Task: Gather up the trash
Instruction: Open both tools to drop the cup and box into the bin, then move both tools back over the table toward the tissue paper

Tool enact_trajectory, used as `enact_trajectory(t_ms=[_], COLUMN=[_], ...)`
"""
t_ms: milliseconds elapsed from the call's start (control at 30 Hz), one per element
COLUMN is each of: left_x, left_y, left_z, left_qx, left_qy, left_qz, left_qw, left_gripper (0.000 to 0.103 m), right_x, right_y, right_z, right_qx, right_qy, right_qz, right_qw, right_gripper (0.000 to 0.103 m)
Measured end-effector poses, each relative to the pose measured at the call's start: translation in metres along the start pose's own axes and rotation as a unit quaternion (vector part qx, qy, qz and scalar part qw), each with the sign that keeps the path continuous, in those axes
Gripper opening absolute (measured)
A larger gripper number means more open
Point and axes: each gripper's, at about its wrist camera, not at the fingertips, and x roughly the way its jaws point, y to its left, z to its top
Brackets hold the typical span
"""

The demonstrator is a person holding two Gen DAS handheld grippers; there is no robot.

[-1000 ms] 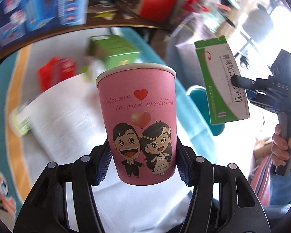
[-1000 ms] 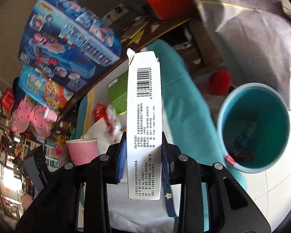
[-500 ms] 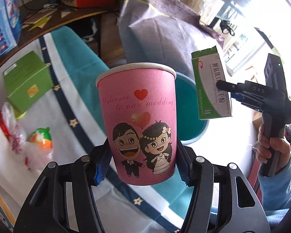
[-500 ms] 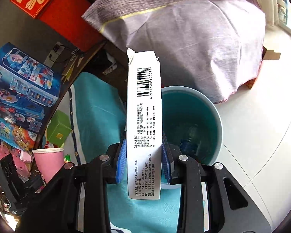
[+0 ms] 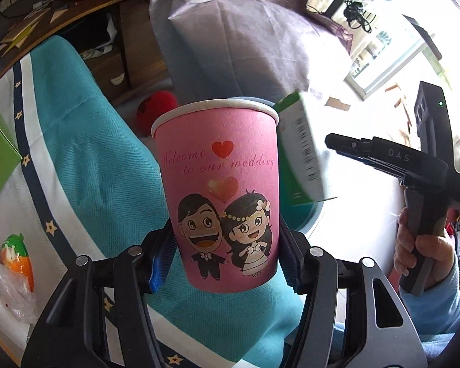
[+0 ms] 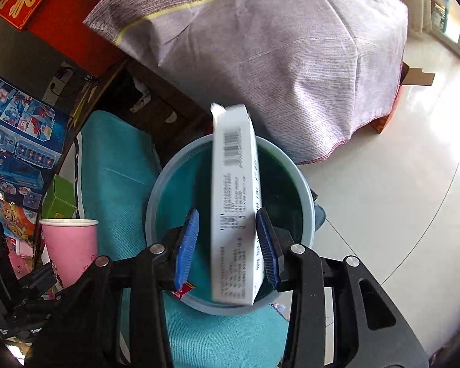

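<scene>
Above the bin point(image 6: 156, 202), downward-tilted right tongs point(image 6: 227, 245) open around the carton point(image 6: 234, 202).

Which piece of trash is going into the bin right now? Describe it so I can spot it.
Find the round teal bin beside the teal tablecloth. Above it, between the right gripper's opening jaws, tilts a slim white medicine box with a barcode, unlike the pink cup.

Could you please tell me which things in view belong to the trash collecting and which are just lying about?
In the job:
- pink paper wedding cup, clamped in the left gripper
- white cardboard medicine box, dropping between the opening right gripper pads
- round teal plastic bin

Lying about:
- green box
- grey cloth cover
- red plush ball
</scene>
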Motion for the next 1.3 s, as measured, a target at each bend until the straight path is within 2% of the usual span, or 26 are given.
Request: enact_trajectory(t_ms=[133,400,600,767,800,867,900,933,1200,1300], left_x=[0.007,0.017,0.026,0.034,0.035,0.035,0.034,0.032,0.025,0.024], left_y=[0.0,0.002,-0.005,-0.011,-0.013,-0.013,-0.012,-0.01,-0.002,0.0], left_z=[0.002,0.004,0.006,0.008,0.008,0.009,0.009,0.009,0.005,0.004], left_qx=[-0.002,-0.012,-0.005,0.006,0.009,0.009,0.007,0.005,-0.006,-0.007], left_qy=[0.005,0.015,0.023,0.033,0.034,0.032,0.028,0.023,0.014,0.013], left_qz=[0.001,0.003,0.001,0.006,0.01,0.019,0.025,0.029,0.028,0.027], left_qw=[1.0,0.9998,0.9997,0.9994,0.9993,0.9993,0.9993,0.9993,0.9995,0.9995], left_gripper=[0.06,0.06,0.06,0.061,0.064,0.075,0.084,0.088,0.093,0.094], right_x=[0.002,-0.001,-0.004,-0.007,-0.008,-0.007,-0.007,-0.006,-0.004,-0.005], right_y=[0.003,-0.002,-0.011,-0.016,-0.017,-0.017,-0.017,-0.016,-0.011,-0.007], right_z=[0.002,0.005,0.005,0.005,0.004,0.004,0.004,0.004,0.001,0.0], right_qx=[-0.007,-0.002,0.009,0.017,0.018,0.02,0.022,0.022,0.024,0.022], right_qy=[0.004,0.003,0.003,0.001,0.001,0.002,0.003,0.004,0.01,0.009], right_qz=[0.005,0.01,0.007,0.007,0.006,0.005,0.006,0.006,0.0,-0.004], right_qw=[1.0,1.0,1.0,1.0,1.0,1.0,1.0,1.0,1.0,1.0], right_gripper=[0.047,0.067,0.073,0.074,0.074,0.074,0.074,0.075,0.075,0.079])
